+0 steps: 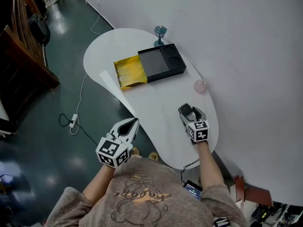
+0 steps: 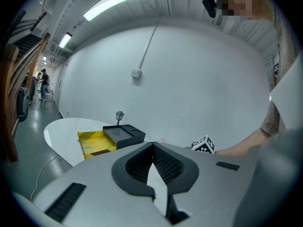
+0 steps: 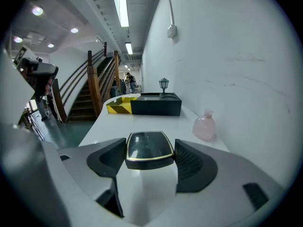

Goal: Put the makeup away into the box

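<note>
A black compact (image 3: 148, 149) with a gold rim sits between the pads of my right gripper (image 3: 149, 151), which is shut on it and holds it above the white table (image 1: 156, 103). From the head view the compact (image 1: 185, 110) shows at the front of the right gripper (image 1: 189, 114), near the table's right edge. The black box (image 1: 162, 60) lies at the far end with its yellow tray (image 1: 129, 72) pulled out to the left. My left gripper (image 1: 133, 123) hangs at the table's near left edge, shut and empty, its jaws (image 2: 152, 148) meeting at the tips.
A pink round bottle (image 1: 200, 85) stands by the wall between the right gripper and the box, also seen in the right gripper view as the bottle (image 3: 205, 126). A small blue lantern-like ornament (image 1: 160, 33) stands behind the box. A cable and power strip (image 1: 73, 119) lie on the floor at left.
</note>
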Motion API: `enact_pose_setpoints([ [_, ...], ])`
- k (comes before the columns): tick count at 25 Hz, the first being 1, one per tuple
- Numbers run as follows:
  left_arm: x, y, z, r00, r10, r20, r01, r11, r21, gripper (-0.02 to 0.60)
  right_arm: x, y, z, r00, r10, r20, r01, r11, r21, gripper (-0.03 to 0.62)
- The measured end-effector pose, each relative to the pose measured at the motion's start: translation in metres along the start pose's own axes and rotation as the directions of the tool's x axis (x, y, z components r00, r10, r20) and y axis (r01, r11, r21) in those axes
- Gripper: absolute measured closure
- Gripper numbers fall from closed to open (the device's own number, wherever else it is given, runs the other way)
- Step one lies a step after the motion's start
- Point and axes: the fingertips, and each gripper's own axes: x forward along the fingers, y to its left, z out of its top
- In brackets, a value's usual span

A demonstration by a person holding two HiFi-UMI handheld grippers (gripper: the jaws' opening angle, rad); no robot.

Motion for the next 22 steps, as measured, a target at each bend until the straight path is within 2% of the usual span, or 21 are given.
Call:
enact_pose_setpoints([
  [11,-0.021,-0.002,-0.002,0.999,0.029,0.028,-0.029,1.0,-0.011,0.561,-0.035,0.063,0.061,0.981,0.095,0.169,-0.089,0.995,-0.04,0.264],
  [22,-0.055,0.014,-0.005,0.992,0.114,0.059,-0.112,0.993,-0.04,0.561,-0.054,0.151,0.09,0.94,0.255,0.228,-0.237,0.966,-0.101,0.264],
])
